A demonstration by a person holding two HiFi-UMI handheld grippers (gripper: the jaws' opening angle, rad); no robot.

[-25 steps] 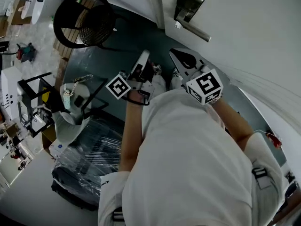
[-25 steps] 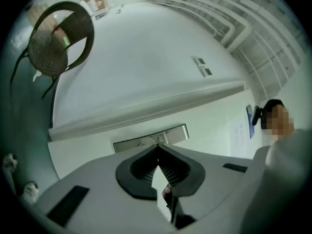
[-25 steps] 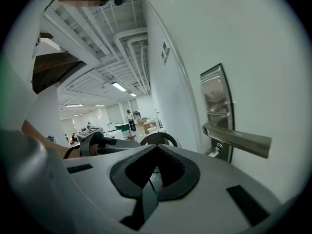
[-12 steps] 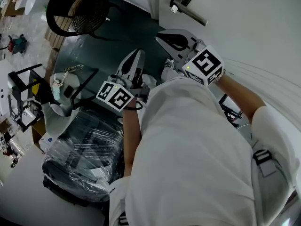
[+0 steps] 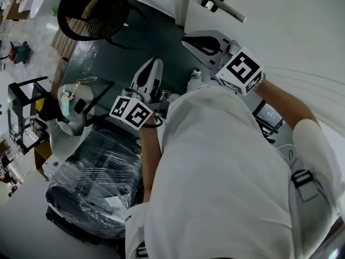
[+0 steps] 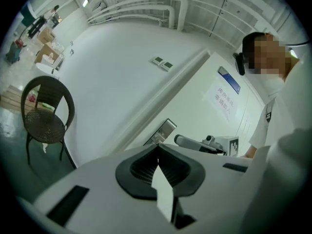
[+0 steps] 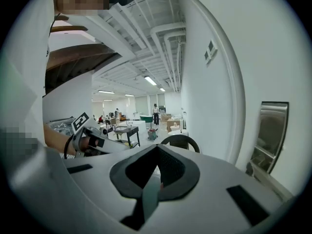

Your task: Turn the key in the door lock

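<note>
Now, left gripper (image 6: 157,150) closed, empty.

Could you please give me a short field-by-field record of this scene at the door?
Left gripper: jaws together, nothing between them
Right gripper: jaws together, nothing seen between them
Door handle: lever on a metal plate; neither gripper touches it
Key: not visible in any view
Chair: black, standing by the wall
</note>
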